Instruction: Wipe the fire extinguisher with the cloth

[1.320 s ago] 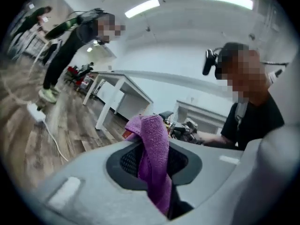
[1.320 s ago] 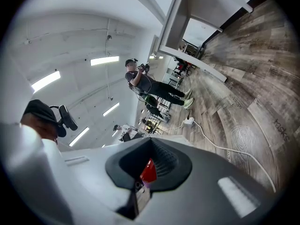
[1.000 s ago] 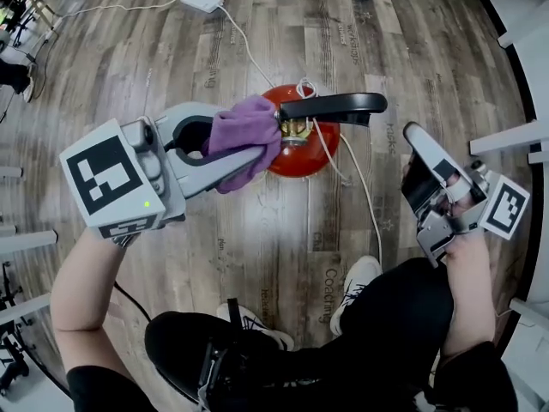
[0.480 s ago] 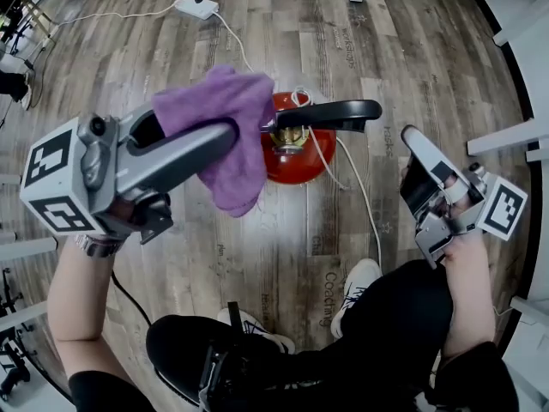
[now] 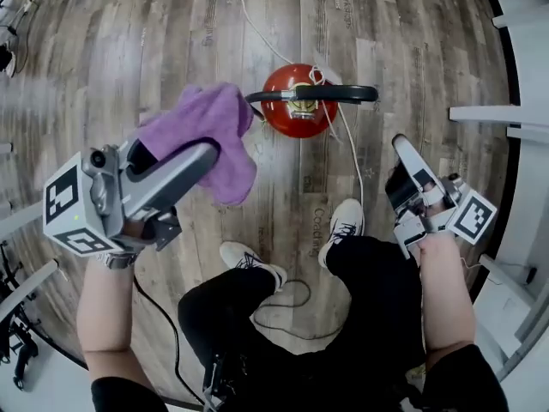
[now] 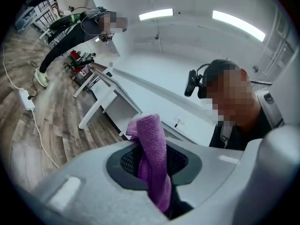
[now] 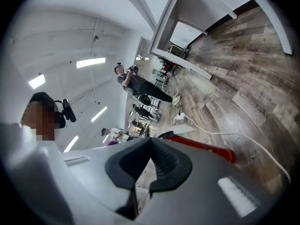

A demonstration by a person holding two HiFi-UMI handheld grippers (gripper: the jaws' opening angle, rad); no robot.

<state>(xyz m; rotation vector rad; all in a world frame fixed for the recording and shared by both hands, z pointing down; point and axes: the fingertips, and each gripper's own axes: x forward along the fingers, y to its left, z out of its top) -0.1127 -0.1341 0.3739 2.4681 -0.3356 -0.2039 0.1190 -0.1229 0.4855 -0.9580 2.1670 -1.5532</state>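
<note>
My left claw (image 5: 206, 151) was clamped on the purple cloth (image 5: 204, 125), which bunched up past its jaws. The red fire extinguisher (image 5: 287, 114) stood on the wood floor (image 5: 274, 24) at my twelve o'clock, with the cloth at its eight o'clock. My right claw (image 5: 401, 157), at its four o'clock, was closed on nothing.
</note>
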